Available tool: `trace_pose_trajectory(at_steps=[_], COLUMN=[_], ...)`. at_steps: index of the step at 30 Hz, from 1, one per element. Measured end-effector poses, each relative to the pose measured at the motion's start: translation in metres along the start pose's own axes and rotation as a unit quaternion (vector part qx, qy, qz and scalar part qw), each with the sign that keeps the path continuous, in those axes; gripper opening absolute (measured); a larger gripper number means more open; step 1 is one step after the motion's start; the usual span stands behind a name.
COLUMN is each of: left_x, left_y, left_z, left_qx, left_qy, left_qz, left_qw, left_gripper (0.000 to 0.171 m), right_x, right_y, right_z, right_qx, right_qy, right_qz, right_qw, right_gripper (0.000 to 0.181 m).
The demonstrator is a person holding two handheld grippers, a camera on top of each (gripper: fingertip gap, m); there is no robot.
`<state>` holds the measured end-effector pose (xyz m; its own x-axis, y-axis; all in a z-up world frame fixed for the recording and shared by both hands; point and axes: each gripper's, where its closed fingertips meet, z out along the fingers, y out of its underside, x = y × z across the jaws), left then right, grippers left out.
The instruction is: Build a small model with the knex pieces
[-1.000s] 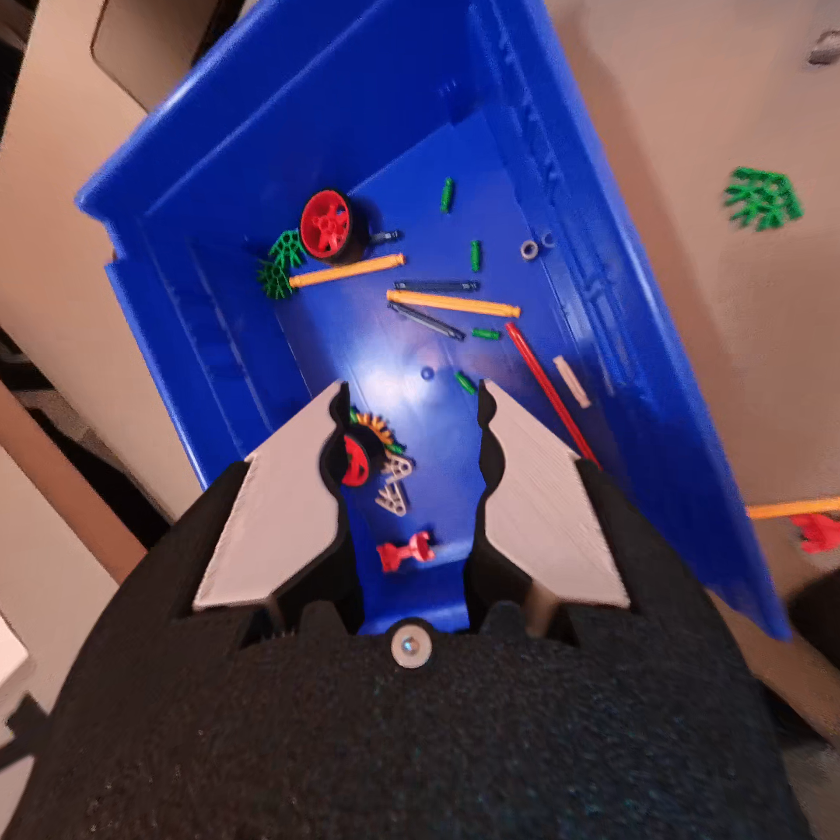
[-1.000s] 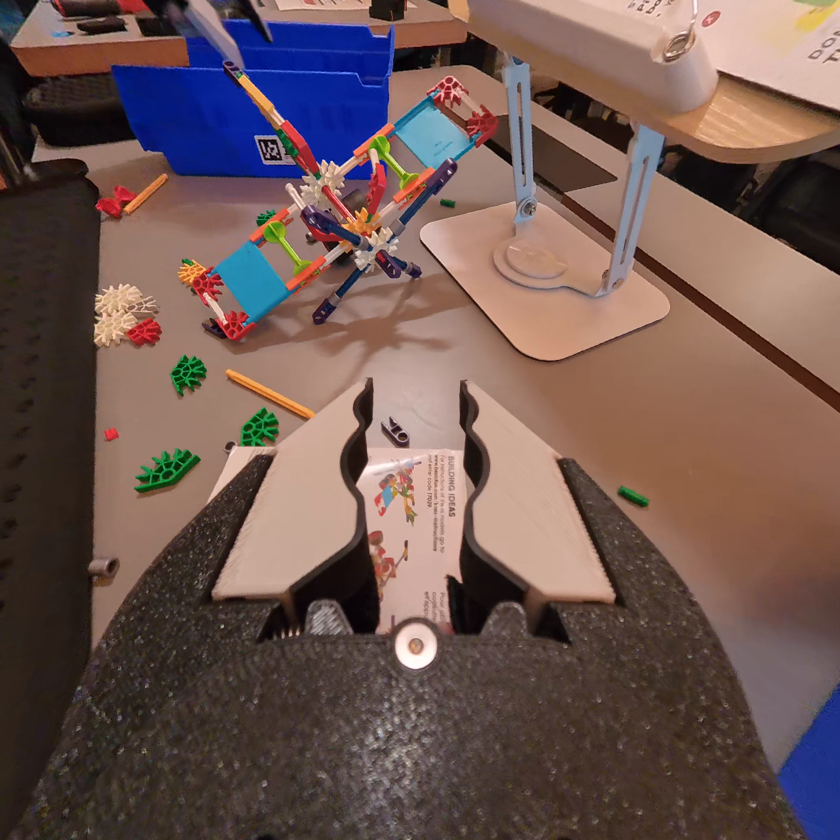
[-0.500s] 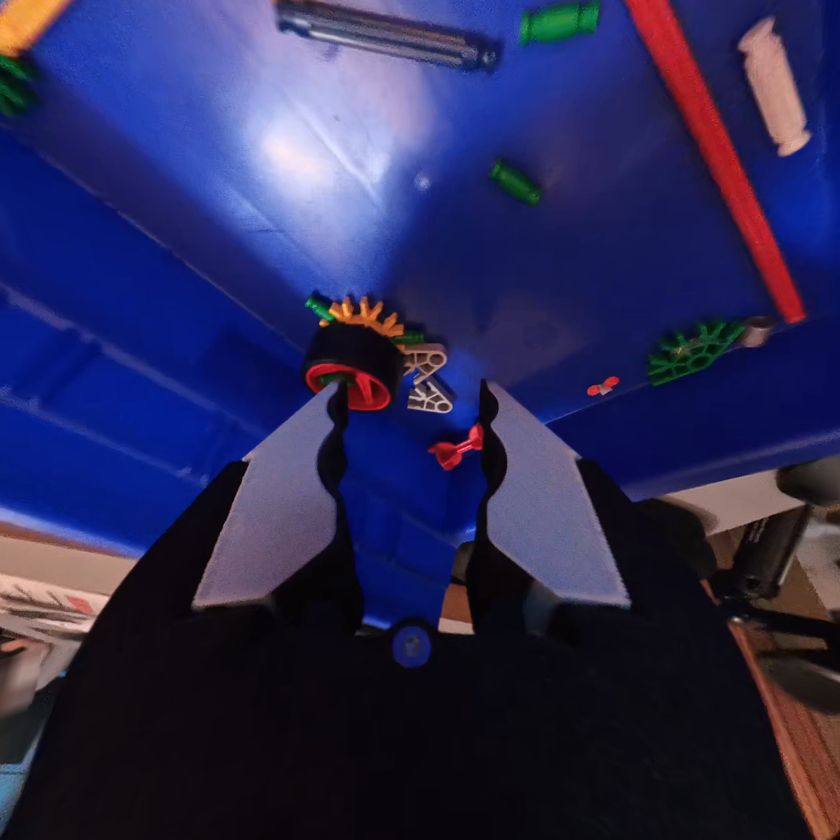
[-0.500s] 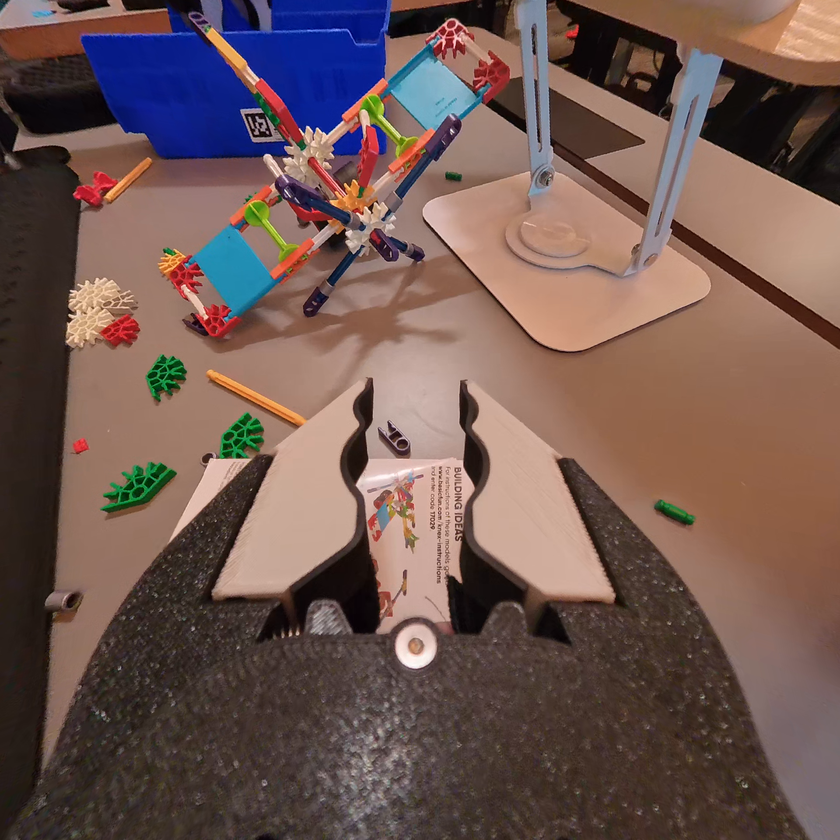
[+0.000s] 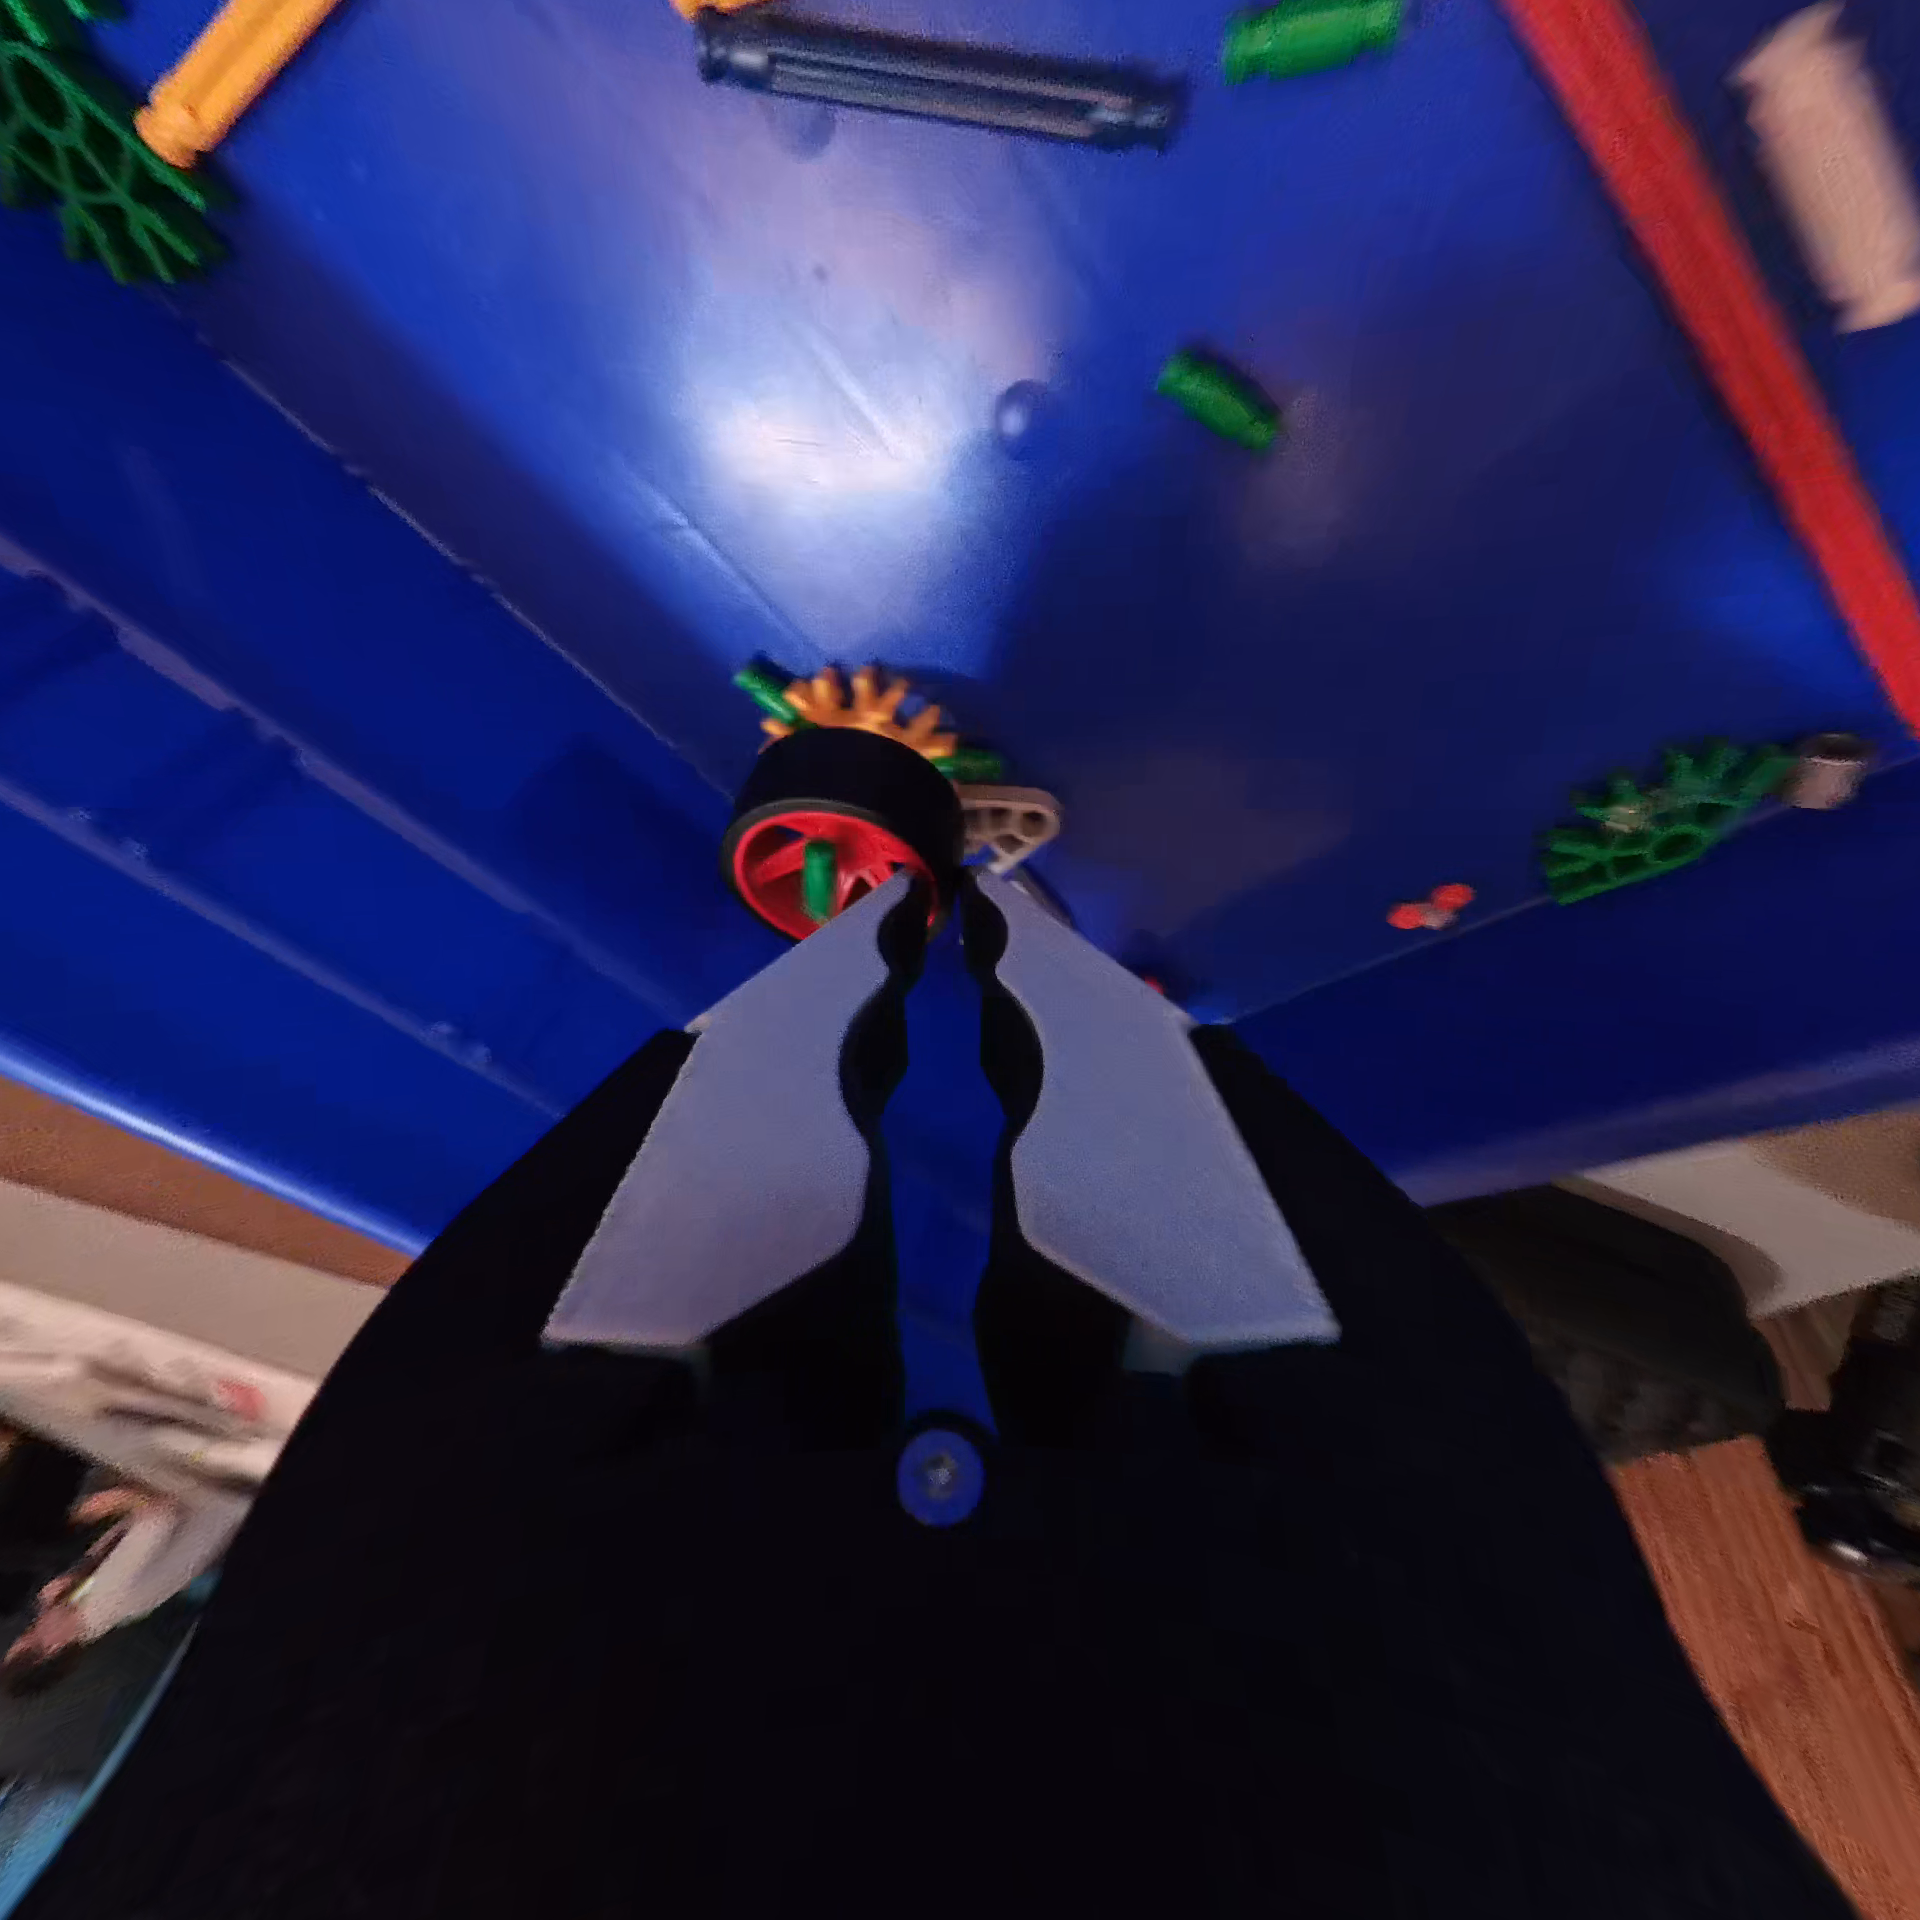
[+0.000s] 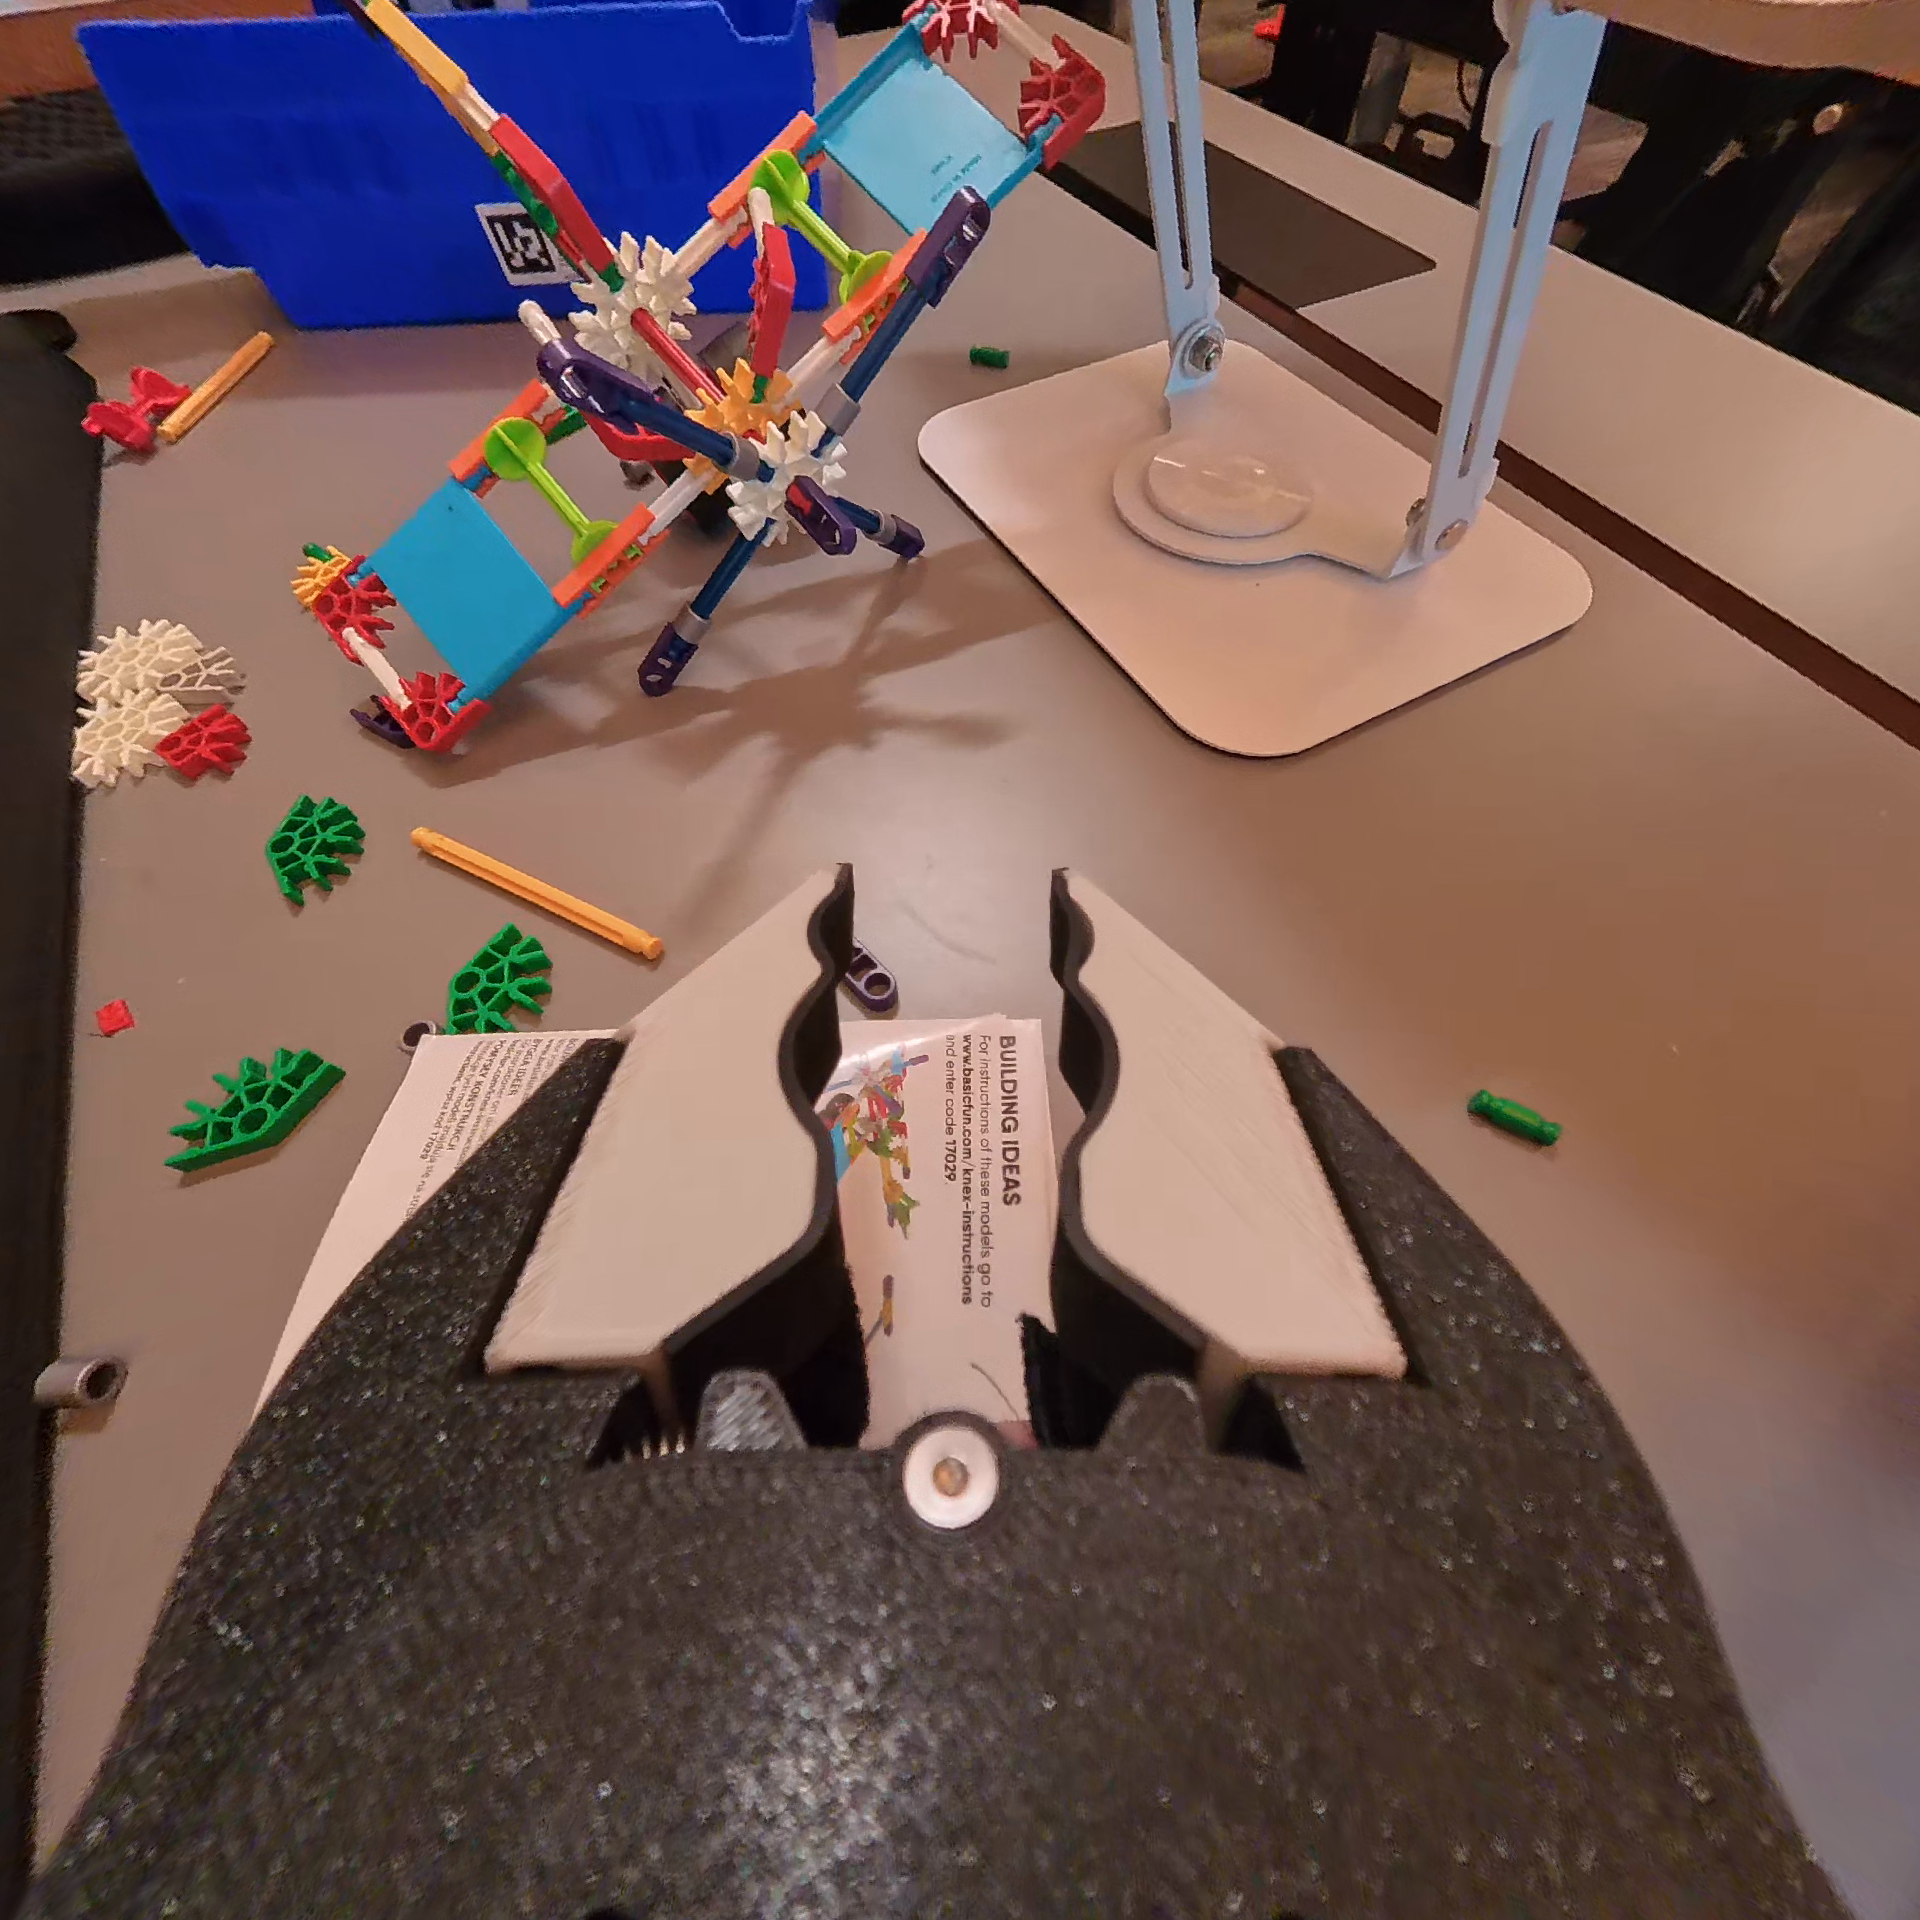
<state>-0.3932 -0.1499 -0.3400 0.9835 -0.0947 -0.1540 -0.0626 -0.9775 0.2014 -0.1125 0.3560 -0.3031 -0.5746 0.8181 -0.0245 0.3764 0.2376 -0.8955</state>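
Left gripper (image 5: 940, 899): my jaws are almost together, with only a thin gap, and they seem to pinch the rim of the wheel (image 5: 842, 821).
Wheel: black tyre with a red hub. It lies in a corner of the blue bin (image 5: 312, 831), against an orange gear (image 5: 862, 701) and a grey connector (image 5: 1013, 826).
Around it: a green connector (image 5: 1652, 821) and a red rod (image 5: 1714, 312) lie apart on the bin floor.
Right gripper (image 6: 951, 894): my jaws stand about half open and hold nothing.
Under it: a printed leaflet (image 6: 935, 1143) on the table (image 6: 1351, 935), with a small purple piece (image 6: 871, 977) just beside my left fingertip.
Farther: an orange rod (image 6: 535, 891) and a colourful built model (image 6: 675, 416).
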Motion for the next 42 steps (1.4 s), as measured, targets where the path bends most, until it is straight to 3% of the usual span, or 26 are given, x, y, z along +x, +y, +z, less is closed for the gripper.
trace_pose_trajectory(at_steps=[6, 11, 13, 16, 19, 22, 25, 30, 38, 40, 42], left_x=[0.032, 0.090, 0.070, 0.031, -0.004, -0.010, -0.023, -0.019, -0.016, 0.004, 0.010], left_y=[-0.009, -0.016, -0.019, -0.024, -0.018, -0.023, -0.018, -0.020, -0.026, -0.043, -0.044], left_z=[-0.013, -0.023, -0.025, -0.029, -0.019, 0.000, 0.007, 0.015, 0.011, 0.002, 0.001], left_qx=[0.054, 0.076, 0.089, 0.135, 0.141, 0.146, 0.134, 0.138, 0.209, 0.244, 0.233], left_qy=[0.028, 0.139, 0.093, 0.066, 0.040, 0.056, 0.019, 0.012, 0.020, 0.065, 0.040], left_qz=[0.022, 0.039, 0.013, -0.087, -0.190, -0.251, -0.296, -0.310, -0.347, -0.317, -0.276], left_qw=[0.998, 0.987, 0.992, 0.985, 0.971, 0.955, 0.945, 0.941, 0.914, 0.914, 0.932], left_gripper=[0.004, 0.012, 0.048, 0.048, 0.047, 0.044, 0.038, 0.036, 0.027, 0.025, 0.019], right_x=[0.005, 0.007, 0.008, 0.009, 0.008, 0.008, 0.007, 0.004, 0.003, 0.006, 0.008], right_y=[0.004, 0.008, 0.007, 0.007, 0.007, 0.007, 0.007, 0.006, 0.007, 0.007, 0.006], right_z=[0.000, -0.001, -0.001, 0.000, 0.000, -0.002, -0.002, -0.005, -0.009, -0.011, -0.011], right_qx=[-0.005, -0.008, -0.007, -0.007, -0.007, -0.005, -0.004, -0.004, -0.004, -0.001, 0.002], right_qy=[0.006, 0.011, 0.012, 0.014, 0.014, 0.012, 0.010, 0.006, 0.005, 0.008, 0.011], right_qz=[0.011, 0.017, 0.018, 0.017, 0.014, 0.012, 0.008, -0.003, -0.008, -0.003, 0.004], right_qw=[1.000, 1.000, 1.000, 1.000, 1.000, 1.000, 1.000, 1.000, 1.000, 1.000, 1.000], right_gripper=[0.038, 0.038, 0.038, 0.038, 0.038, 0.038, 0.038, 0.038, 0.038, 0.038, 0.038])
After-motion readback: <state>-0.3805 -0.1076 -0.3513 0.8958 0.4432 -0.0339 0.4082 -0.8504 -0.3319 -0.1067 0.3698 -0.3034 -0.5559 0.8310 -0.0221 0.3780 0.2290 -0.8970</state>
